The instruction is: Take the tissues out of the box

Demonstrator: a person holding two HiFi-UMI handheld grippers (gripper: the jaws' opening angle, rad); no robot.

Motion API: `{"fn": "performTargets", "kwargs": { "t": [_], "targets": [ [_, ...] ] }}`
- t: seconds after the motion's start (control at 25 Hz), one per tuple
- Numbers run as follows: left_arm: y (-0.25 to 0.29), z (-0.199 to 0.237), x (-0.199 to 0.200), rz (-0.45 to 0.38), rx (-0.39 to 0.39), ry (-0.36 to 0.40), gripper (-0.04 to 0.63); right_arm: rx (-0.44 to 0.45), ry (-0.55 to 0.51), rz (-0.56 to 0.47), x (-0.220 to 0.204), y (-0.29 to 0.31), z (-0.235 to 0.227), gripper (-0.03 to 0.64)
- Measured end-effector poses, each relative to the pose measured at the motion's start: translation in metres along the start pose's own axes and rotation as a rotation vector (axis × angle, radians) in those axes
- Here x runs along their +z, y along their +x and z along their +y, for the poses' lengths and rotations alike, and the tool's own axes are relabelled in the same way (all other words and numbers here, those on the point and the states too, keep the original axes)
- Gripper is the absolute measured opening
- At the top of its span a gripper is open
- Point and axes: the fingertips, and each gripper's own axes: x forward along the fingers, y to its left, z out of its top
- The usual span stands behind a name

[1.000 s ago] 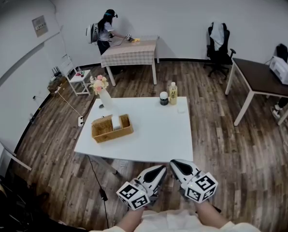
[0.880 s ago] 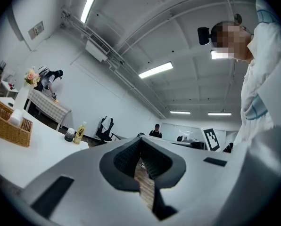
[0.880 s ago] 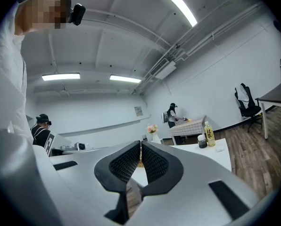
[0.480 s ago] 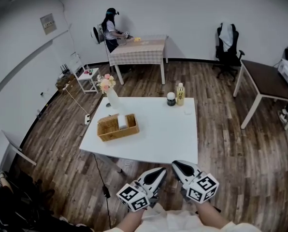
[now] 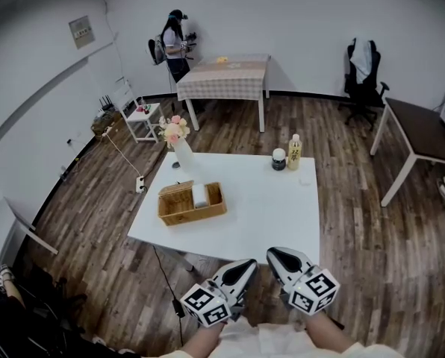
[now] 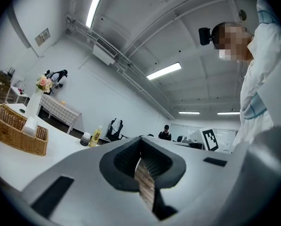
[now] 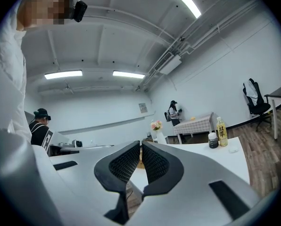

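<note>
The left hand-held gripper (image 5: 245, 265) and right hand-held gripper (image 5: 277, 255) sit side by side low in the head view. They are over the wood floor (image 5: 342, 222), just short of the near edge of the white desk (image 5: 267, 215), with their tips aimed toward it. Neither holds anything. In the left gripper view the left hand-held gripper (image 6: 140, 149) has its jaws pressed together, and only floor shows through the slit below the tips. In the right gripper view the right hand-held gripper (image 7: 141, 147) is likewise closed tip to tip, with nothing between the pads.

The box (image 5: 193, 203), a wicker one, sits on the left part of the desk, well apart from both grippers. A flat lid (image 5: 175, 191) covers its left half. The tissues (image 5: 200, 195) stand as a white stack in the open right half, not yet taken out. The left gripper view shows the box (image 6: 15, 132) at far left, with the tissues (image 6: 31, 125) rising above its rim.

A vase (image 5: 182, 154) of flowers stands at the desk's far left corner. A bottle (image 5: 294, 152) stands at the far right, with a jar (image 5: 279, 159) just beside it. Beyond, a person (image 5: 175, 42) stands at a checked desk (image 5: 226, 73) by the wall; a chair (image 5: 364, 69) and a dark desk (image 5: 424, 129) are at right
</note>
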Motion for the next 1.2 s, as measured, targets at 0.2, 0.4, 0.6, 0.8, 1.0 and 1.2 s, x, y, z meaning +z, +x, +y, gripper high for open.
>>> {"fn": "performTargets", "kwargs": {
  "t": [0.2,0.4,0.6,0.8,1.0,1.2],
  "targets": [
    [0.004,0.041,0.021,-0.015,-0.002,0.001,0.002,0.0,0.039,-0.014,0.0,0.041,-0.013,0.035],
    [0.007,0.084,0.031,-0.003,-0.003,-0.017,0.002,-0.002,0.059,0.016,-0.009,0.088,-0.025,0.035],
    [0.015,0.13,0.051,-0.012,0.003,-0.038,0.002,0.0,0.065,0.037,-0.006,0.133,-0.036,0.035],
    [0.017,0.168,0.066,-0.019,0.012,-0.063,0.002,-0.004,0.074,0.077,-0.011,0.17,-0.044,0.035],
    [0.013,0.212,0.077,-0.023,0.056,-0.08,0.002,-0.013,0.072,0.096,-0.011,0.21,-0.05,0.035],
    [0.008,0.255,0.088,-0.04,0.078,-0.111,0.002,-0.028,0.057,0.122,-0.014,0.253,-0.054,0.035]
  ]
}}
